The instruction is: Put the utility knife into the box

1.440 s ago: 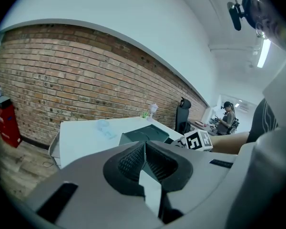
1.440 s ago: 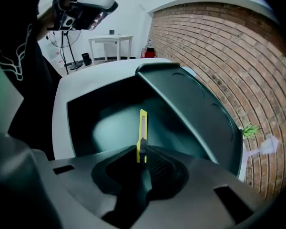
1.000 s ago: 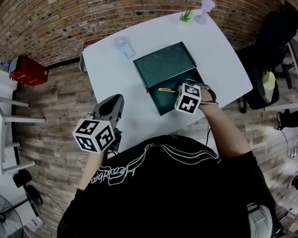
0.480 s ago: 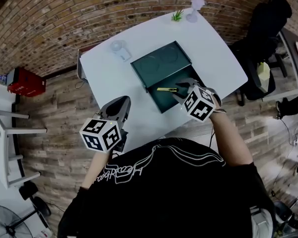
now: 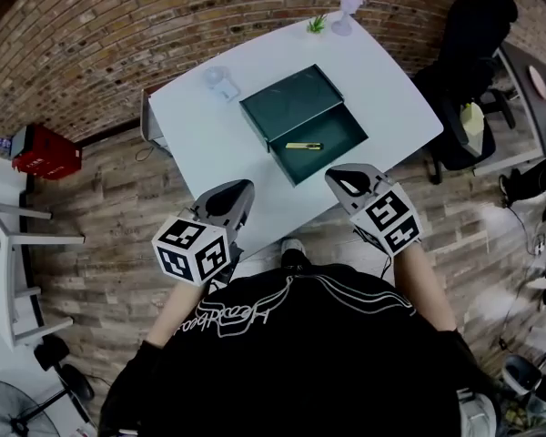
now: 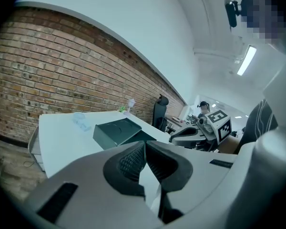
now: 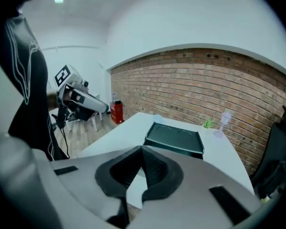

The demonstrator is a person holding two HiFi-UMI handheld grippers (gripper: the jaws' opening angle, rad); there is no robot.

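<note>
The yellow utility knife lies inside the open tray of the dark green box, whose lid lies beside it on the white table. My right gripper hovers off the table's near edge, apart from the box, jaws shut with nothing between them. My left gripper hangs at the near edge to the left, also shut and empty. The left gripper view shows the box beyond the closed jaws. In the right gripper view the box sits ahead.
A small green plant and a clear glass stand at the table's far corner. A clear object lies left of the lid. A black chair is to the right, a red crate on the floor to the left.
My right gripper has let go of the knife, pulled back out of the box toward the person and shut. The knife stays in the tray. The left gripper drifted slightly right.
</note>
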